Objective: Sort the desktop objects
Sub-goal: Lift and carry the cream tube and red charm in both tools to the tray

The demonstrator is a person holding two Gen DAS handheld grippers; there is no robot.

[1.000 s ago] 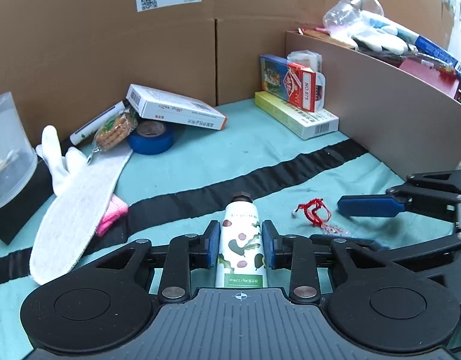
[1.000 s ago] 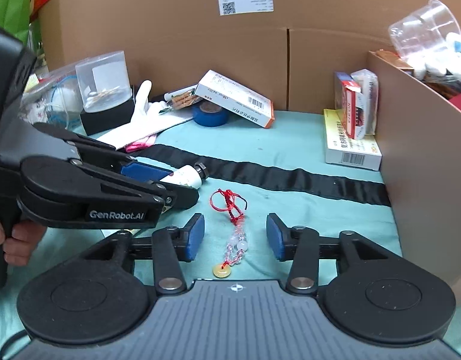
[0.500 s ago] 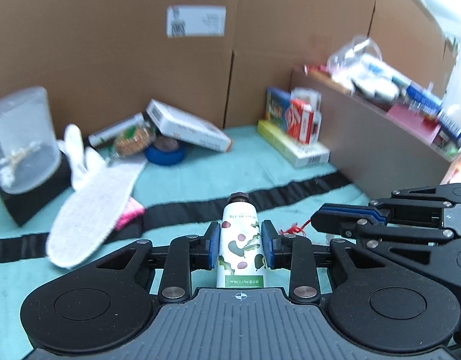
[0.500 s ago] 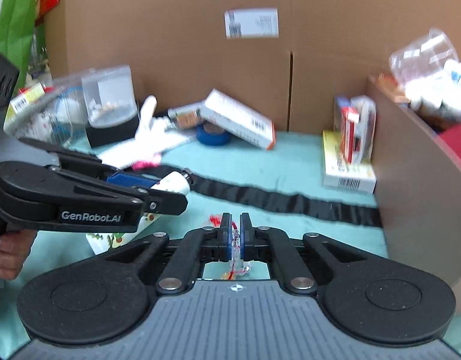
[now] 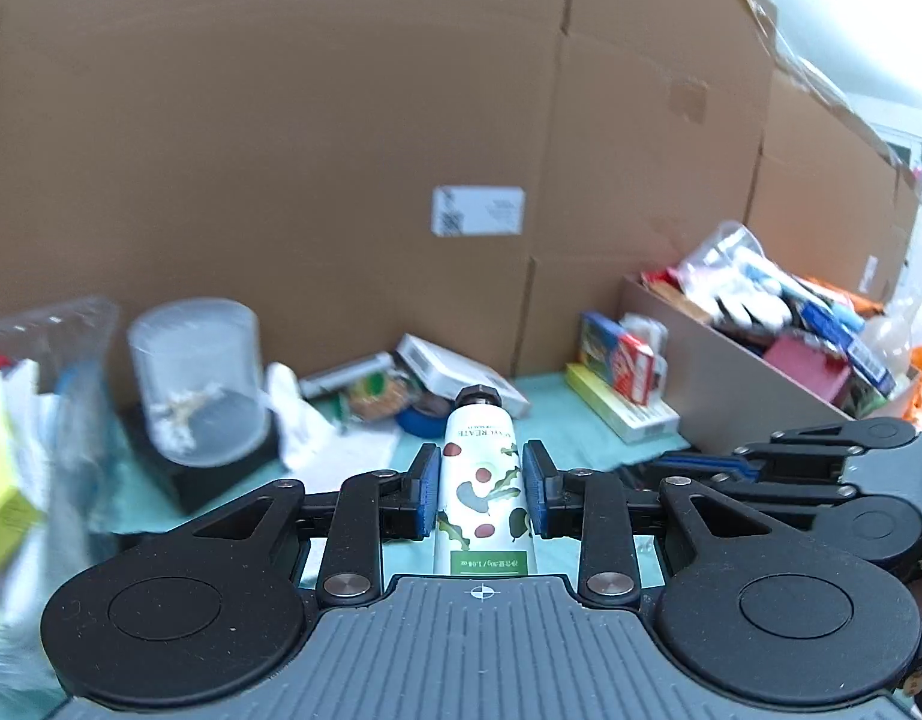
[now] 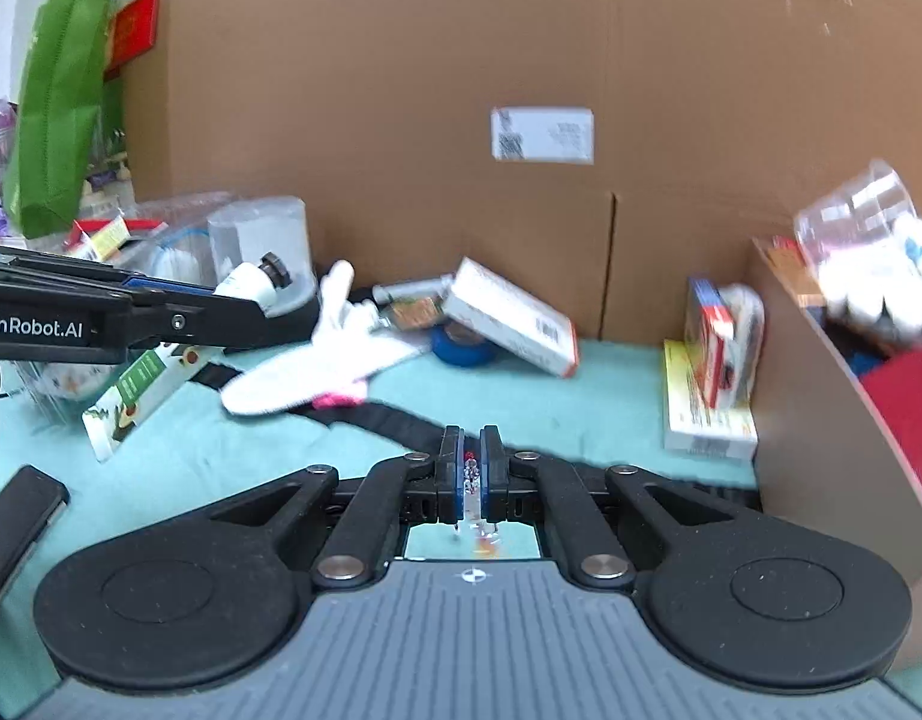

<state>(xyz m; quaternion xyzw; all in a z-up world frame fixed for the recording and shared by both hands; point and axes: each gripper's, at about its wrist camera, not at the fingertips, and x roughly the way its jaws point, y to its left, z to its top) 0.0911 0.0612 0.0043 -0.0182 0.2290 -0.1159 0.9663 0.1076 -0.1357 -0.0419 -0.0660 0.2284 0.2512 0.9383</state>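
My left gripper (image 5: 480, 489) is shut on a white hand-cream tube (image 5: 481, 492) with a leaf pattern and a black cap, held up off the teal cloth. The tube also shows in the right wrist view (image 6: 161, 378), hanging from the left gripper (image 6: 221, 306). My right gripper (image 6: 471, 471) is shut on a bead bracelet with a red cord (image 6: 472, 480); its charm dangles below the pads. The right gripper shows at the right edge of the left wrist view (image 5: 688, 471).
A brown sorting box (image 6: 832, 420) full of items stands at the right. On the teal cloth (image 6: 580, 396) lie a white insole (image 6: 317, 372), blue tape roll (image 6: 461, 348), white carton (image 6: 508, 318), yellow box (image 6: 700, 414) and clear container (image 5: 197, 384). Cardboard walls stand behind.
Both grippers have lifted and tilted up, carrying the tube and the bracelet off the cloth. The right gripper shut on the bracelet a second ago and stays shut.
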